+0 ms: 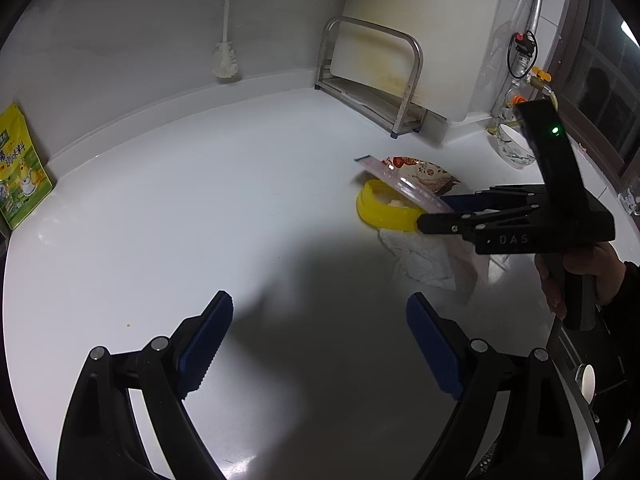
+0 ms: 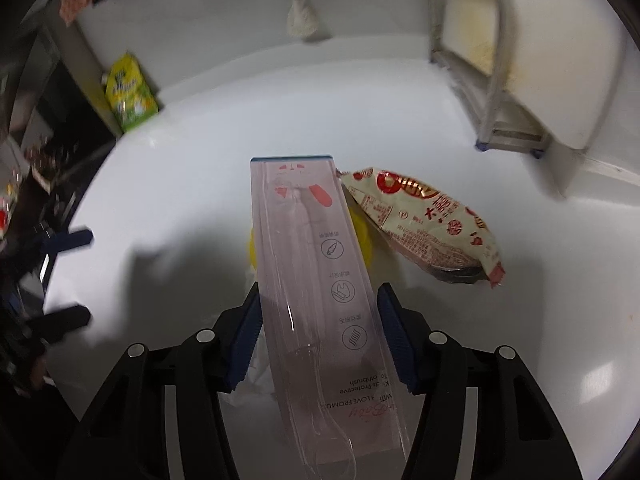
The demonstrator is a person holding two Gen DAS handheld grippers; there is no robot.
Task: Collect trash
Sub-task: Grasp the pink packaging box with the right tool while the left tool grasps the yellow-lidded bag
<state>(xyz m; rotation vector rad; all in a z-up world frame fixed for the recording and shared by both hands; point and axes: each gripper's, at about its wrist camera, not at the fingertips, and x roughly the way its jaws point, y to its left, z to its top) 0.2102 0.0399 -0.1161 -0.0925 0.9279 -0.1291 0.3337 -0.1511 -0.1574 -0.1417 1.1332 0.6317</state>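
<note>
A clear pink toothbrush package [image 2: 316, 280] lies between the blue pads of my right gripper [image 2: 318, 300], which is shut on its sides. The package also shows in the left wrist view [image 1: 404, 186], slanting over a yellow lid [image 1: 382, 210]. The lid peeks out under the package in the right wrist view [image 2: 362, 236]. A red and cream snack wrapper [image 2: 432, 224] lies just right of it, also seen from the left [image 1: 424, 172]. A crumpled white tissue [image 1: 420, 256] lies under the right gripper [image 1: 436, 216]. My left gripper [image 1: 320, 322] is open and empty over bare counter.
White counter [image 1: 200, 200] with a steel rack [image 1: 376, 76] and white cutting board [image 1: 420, 32] at the back. A bottle brush [image 1: 226, 52] hangs on the wall. A green-yellow pouch [image 1: 20, 168] stands at far left. A glass bowl [image 1: 512, 148] sits at the right.
</note>
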